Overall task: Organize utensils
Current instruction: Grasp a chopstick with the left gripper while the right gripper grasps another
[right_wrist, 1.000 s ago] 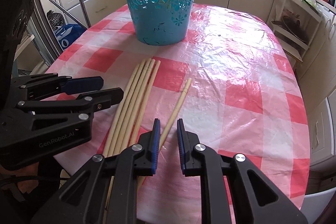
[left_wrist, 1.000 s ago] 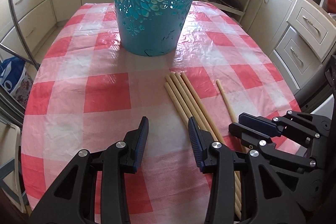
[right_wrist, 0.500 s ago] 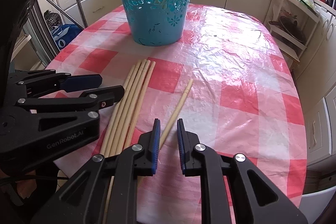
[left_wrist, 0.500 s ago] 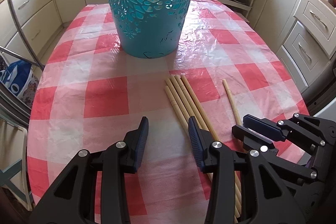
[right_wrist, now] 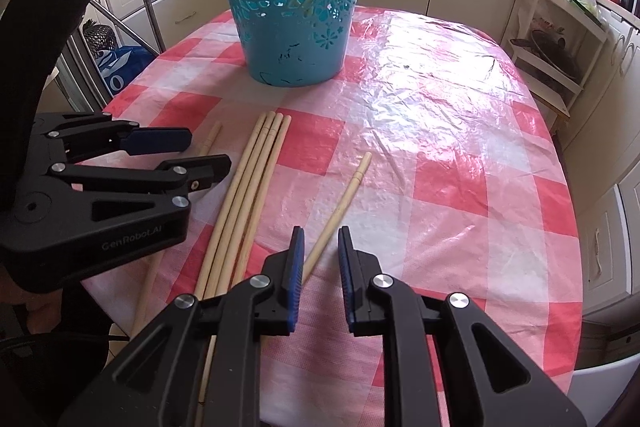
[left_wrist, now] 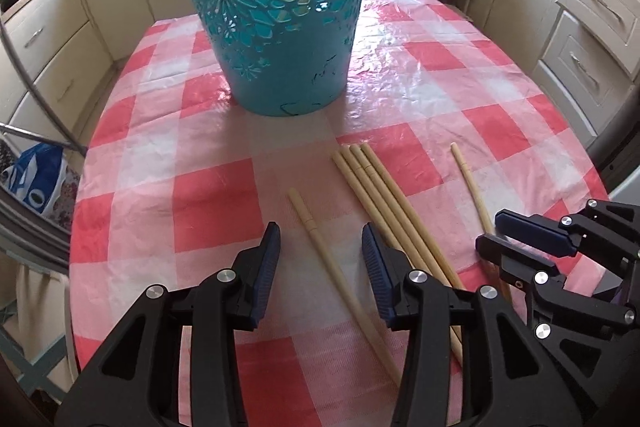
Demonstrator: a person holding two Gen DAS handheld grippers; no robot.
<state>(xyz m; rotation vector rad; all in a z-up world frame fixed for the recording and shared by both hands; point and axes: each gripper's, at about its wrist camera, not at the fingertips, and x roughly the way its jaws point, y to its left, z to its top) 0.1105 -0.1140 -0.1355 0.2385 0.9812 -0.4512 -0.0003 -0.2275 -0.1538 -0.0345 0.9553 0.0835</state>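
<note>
- Left wrist view: the left gripper hangs over the near edge of the table, jaws apart and just opened a little further; a lone chopstick lies on the cloth between them, and I cannot tell whether either pad touches it.
- Just right of that gripper lies a bundle of four chopsticks side by side, their far tips pointing toward the bucket.
- Bucket: teal, cut-out flower pattern, upright at the far middle of the table, well apart from all the sticks.
- Right wrist view: the right gripper has its jaws narrowly apart, clamped on nothing; a single stick runs from the gap up and to the right across the cloth.
- In the same view, the bundle lies between the two grippers.
</note>
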